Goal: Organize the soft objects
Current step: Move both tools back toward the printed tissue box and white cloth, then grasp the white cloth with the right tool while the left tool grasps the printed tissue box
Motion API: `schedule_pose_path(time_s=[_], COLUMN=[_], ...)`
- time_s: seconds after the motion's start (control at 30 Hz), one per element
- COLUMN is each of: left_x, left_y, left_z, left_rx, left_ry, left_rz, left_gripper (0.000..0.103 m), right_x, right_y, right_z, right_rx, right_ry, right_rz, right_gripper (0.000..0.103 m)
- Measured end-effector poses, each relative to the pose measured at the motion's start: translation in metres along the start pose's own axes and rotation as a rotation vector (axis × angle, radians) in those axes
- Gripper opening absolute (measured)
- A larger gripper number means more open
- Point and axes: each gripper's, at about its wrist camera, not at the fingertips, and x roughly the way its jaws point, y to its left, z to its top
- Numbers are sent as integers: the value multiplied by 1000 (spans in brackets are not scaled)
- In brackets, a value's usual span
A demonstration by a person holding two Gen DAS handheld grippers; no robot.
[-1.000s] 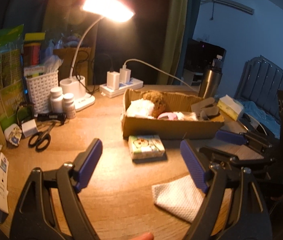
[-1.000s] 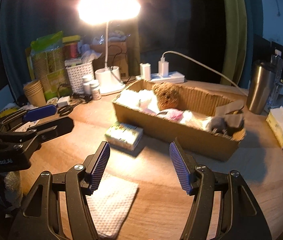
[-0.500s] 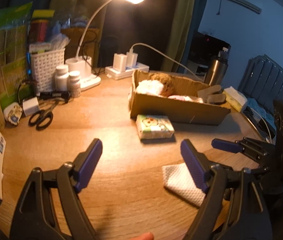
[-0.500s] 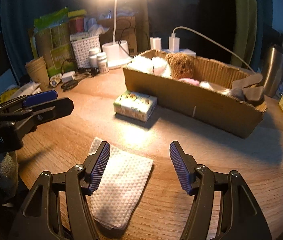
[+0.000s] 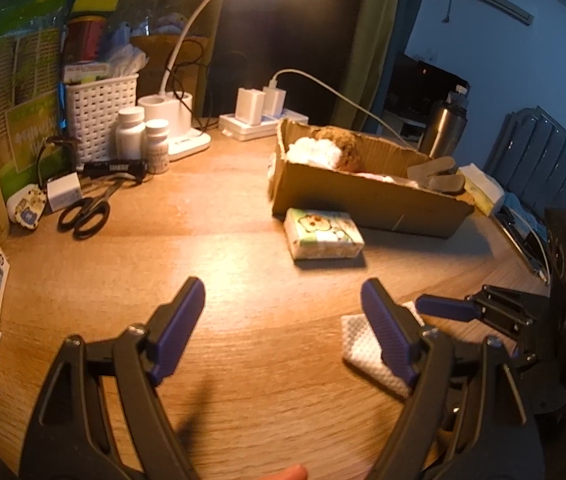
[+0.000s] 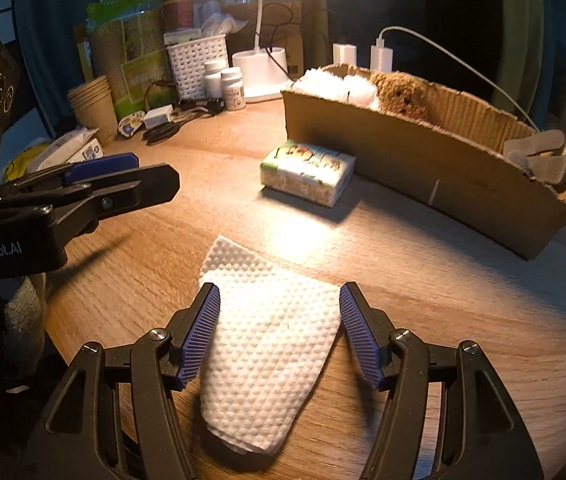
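A folded white cloth (image 6: 267, 344) lies flat on the wooden table, directly between the open fingers of my right gripper (image 6: 279, 336), which hovers low over it. The cloth also shows in the left wrist view (image 5: 363, 350). A tissue pack (image 6: 307, 172) lies in front of a cardboard box (image 6: 423, 176) that holds a white fluffy item (image 6: 335, 86), a brown plush (image 6: 401, 96) and grey pieces (image 6: 539, 152). My left gripper (image 5: 283, 320) is open and empty over bare table, left of the cloth. The tissue pack (image 5: 323, 234) and box (image 5: 363, 200) lie beyond it.
A desk lamp base (image 5: 175, 120), white basket (image 5: 99, 116), two pill bottles (image 5: 141, 136), scissors (image 5: 87, 210), paper cups (image 6: 93, 106) and a power strip (image 5: 259, 120) crowd the back left. A steel flask (image 5: 445, 128) stands behind the box. The table edge curves near me.
Both grippers have moved down and back towards the near table edge. The white cloth now lies between the right gripper's fingers. Both stay open.
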Motion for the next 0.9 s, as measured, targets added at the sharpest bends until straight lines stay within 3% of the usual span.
schedule_pose_path(time_s=[0.23, 0.27, 0.3, 0.33, 0.47, 0.6, 0.9], left_x=[5, 6, 6, 7, 10, 12, 27], left_y=[1, 1, 1, 0, -2, -7, -22], left_z=[-3, -3, -4, -4, -3, -2, 6], left_rx=[-1, 0, 1, 2, 9, 21, 61], left_ry=[21, 23, 24, 25, 34, 42, 63], left_rz=[6, 6, 6, 6, 3, 0, -12], left_gripper=[82, 82, 82, 82, 82, 82, 82], right_x=[6, 6, 5, 4, 4, 1, -11], right_y=[0, 1, 1, 0, -4, -14, -54], right_z=[-3, -4, -4, -4, -5, -5, -6], right_rx=[-12, -17, -21, -21, -15, 3, 94], right_ry=[4, 2, -2, -5, -15, -29, -62], right_rz=[-11, -17, -18, -11, -17, -57, -110], right_gripper=[65, 60, 45, 39, 31, 17, 15])
